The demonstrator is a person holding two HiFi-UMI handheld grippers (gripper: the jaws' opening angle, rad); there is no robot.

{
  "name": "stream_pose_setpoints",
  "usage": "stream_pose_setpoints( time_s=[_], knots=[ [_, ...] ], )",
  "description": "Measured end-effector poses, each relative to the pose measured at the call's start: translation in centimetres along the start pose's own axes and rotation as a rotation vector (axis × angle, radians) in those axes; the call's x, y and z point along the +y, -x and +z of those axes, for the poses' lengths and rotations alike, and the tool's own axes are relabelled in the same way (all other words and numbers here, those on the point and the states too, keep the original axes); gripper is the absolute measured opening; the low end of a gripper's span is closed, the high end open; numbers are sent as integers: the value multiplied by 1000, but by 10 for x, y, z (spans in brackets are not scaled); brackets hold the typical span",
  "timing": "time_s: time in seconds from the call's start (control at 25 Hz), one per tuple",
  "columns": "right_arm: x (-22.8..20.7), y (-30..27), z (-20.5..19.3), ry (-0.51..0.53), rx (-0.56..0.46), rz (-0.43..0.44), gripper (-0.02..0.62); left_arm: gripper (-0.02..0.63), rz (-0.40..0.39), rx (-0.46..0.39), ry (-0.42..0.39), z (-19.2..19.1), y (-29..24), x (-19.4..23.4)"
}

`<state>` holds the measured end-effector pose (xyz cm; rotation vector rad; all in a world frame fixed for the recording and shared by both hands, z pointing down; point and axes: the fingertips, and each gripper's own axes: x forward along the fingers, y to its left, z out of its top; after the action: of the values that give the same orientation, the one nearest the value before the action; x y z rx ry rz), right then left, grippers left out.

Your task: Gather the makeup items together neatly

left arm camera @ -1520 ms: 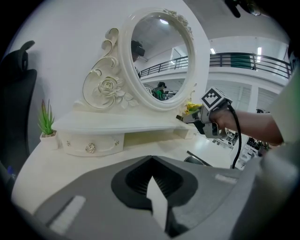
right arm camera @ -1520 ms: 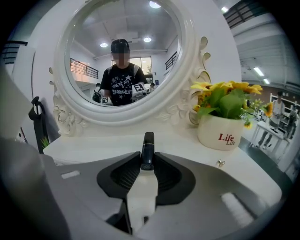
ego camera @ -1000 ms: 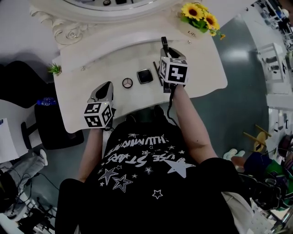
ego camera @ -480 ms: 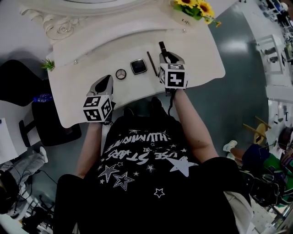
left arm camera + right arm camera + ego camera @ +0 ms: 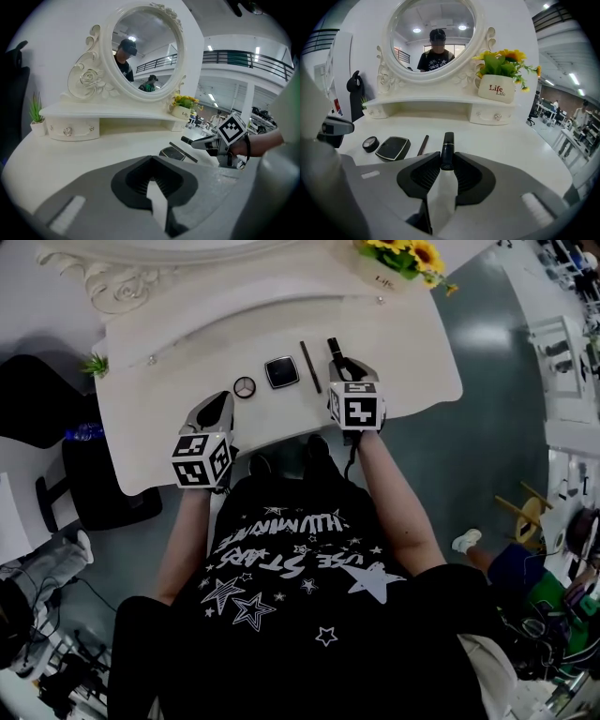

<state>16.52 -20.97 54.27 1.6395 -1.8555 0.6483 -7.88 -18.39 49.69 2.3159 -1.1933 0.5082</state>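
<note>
A black lipstick tube (image 5: 447, 149) sticks out forward from my right gripper (image 5: 447, 159), whose jaws are shut on it. In the head view that gripper (image 5: 339, 362) holds the tube (image 5: 333, 346) low over the white vanity table (image 5: 412, 343), just right of a thin dark pencil (image 5: 310, 367). Left of the pencil lie a square black compact (image 5: 281, 371) and a small round compact (image 5: 245, 387); the same three show as pencil (image 5: 423, 145), square compact (image 5: 393, 147) and round compact (image 5: 371, 144). My left gripper (image 5: 221, 401) hovers at the table's near edge, shut and empty (image 5: 151, 158).
An oval mirror (image 5: 433, 37) on an ornate white stand with a drawer shelf (image 5: 117, 112) closes off the back of the table. A sunflower pot (image 5: 497, 89) stands at the back right and a small green plant (image 5: 35, 112) at the back left. The person's black shirt fills the near side.
My right gripper has come down and nearer with the lipstick tube, now low beside the pencil. The left gripper has hardly shifted.
</note>
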Motion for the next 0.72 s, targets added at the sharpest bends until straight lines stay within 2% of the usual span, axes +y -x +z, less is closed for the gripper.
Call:
stream_pose_setpoints(
  time_s=[0.28,0.72],
  knots=[
    [7,-4,-13,24,33,27,124,2,11,8,8,-4,3,-1],
    [9,-8,-24,27,80,14,126,2,7,2,3,-6,12,3]
  ],
)
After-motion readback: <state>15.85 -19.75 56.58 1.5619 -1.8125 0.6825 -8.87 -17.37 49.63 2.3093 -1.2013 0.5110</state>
